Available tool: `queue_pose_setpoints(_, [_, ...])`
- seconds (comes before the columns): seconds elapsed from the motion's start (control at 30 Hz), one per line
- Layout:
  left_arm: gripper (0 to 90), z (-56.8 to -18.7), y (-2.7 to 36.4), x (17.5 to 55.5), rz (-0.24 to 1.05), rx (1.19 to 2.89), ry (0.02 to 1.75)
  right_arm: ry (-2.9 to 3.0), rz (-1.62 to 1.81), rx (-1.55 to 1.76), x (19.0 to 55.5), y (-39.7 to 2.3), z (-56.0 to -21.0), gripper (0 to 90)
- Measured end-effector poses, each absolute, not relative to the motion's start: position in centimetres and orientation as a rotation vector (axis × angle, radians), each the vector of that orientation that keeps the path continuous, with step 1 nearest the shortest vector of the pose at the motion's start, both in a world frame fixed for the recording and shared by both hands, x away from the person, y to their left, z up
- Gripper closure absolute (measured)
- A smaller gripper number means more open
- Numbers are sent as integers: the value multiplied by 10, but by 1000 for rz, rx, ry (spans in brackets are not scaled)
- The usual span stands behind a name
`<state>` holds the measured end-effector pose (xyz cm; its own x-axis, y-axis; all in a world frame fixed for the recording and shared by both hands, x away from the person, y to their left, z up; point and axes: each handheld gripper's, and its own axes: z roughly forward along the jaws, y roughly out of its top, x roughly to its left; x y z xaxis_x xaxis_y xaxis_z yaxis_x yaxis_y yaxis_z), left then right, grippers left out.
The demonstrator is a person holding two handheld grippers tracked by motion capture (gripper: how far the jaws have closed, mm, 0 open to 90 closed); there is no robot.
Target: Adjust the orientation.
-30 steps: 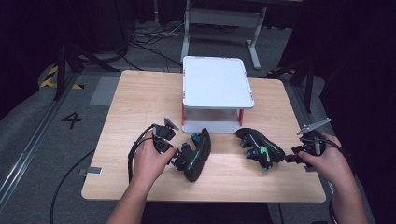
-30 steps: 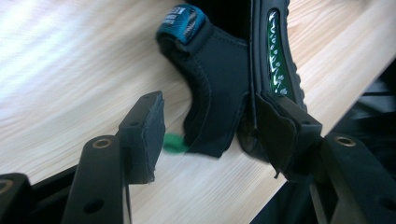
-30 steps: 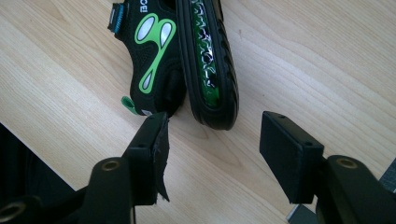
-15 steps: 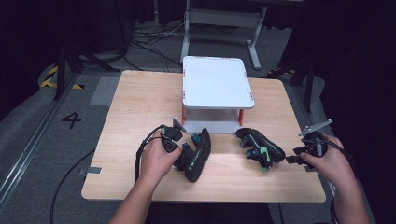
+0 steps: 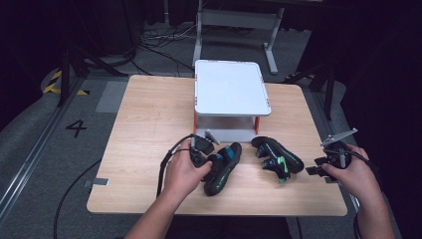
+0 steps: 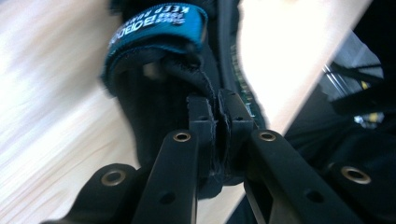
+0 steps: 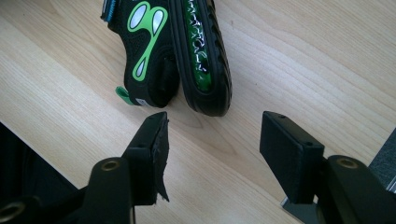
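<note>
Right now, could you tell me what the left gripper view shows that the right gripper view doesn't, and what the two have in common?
Left gripper view: the left tool is shut on the black collar edge of the left shoe, just below its blue strap.

Right gripper view: the right tool is open above the table, short of the right shoe, which lies on its side with green markings and its sole showing.

Both: a black shoe and the light wooden table.
</note>
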<state>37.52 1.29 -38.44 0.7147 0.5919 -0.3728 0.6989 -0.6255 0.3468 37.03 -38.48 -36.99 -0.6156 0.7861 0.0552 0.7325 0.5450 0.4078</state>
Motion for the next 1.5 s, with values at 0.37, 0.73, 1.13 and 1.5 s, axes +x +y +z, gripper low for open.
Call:
queue_pose_setpoints(0.37, [670,-405,-26,374,-418,2520,905,2603,612,1339,360,-398,-367,432])
queue_pose_setpoints(0.73, [415,-383,-6,391,-142,2599,907,2610,582,1382,355,-401,-374,424])
queue_pose_setpoints(1.13, [812,-403,-28,402,-54,2624,917,2568,583,1436,339,-418,-374,422])
queue_pose_setpoints(1.5, [821,-401,24,412,64,2383,1213,2609,586,1364,351,-402,-373,423])
